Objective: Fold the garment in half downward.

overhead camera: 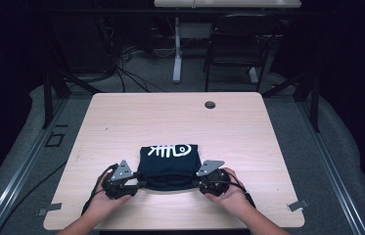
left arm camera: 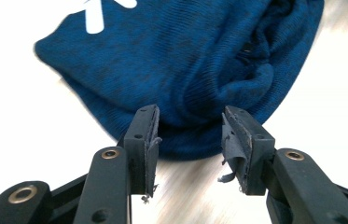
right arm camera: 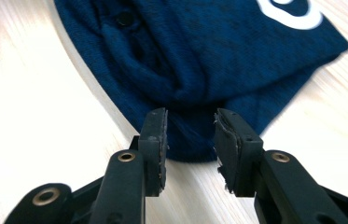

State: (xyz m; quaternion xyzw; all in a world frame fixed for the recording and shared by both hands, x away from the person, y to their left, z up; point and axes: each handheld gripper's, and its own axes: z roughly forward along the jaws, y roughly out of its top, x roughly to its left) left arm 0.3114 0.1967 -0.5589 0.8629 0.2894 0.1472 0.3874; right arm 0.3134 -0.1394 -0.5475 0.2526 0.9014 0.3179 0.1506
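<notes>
high view first: a folded dark blue garment [overhead camera: 168,166] with a white fish-bone print [overhead camera: 170,149] is seen lying on the near half of the light wooden table [overhead camera: 121,122], print side up, its rounded near edge turned toward the person. in the left gripper view the knit is seen bunched into soft folds at that near corner, and a small dark button is made out among the creases in the right gripper view.

the left gripper [left arm camera: 189,135] is held at the garment's near left corner with its jaws parted, the cloth edge lying just beyond the tips and nothing clamped. the right gripper [right arm camera: 190,135] is held likewise at the near right corner, parted and empty, with the fold just ahead of its pads.

a two-corner pinch appears to be the step in hand. it would be done well if both grippers were slid forward low along the table so every layer of the fold is taken between the pads, closed together, and lifted evenly so the bundle is not skewed.
</notes>
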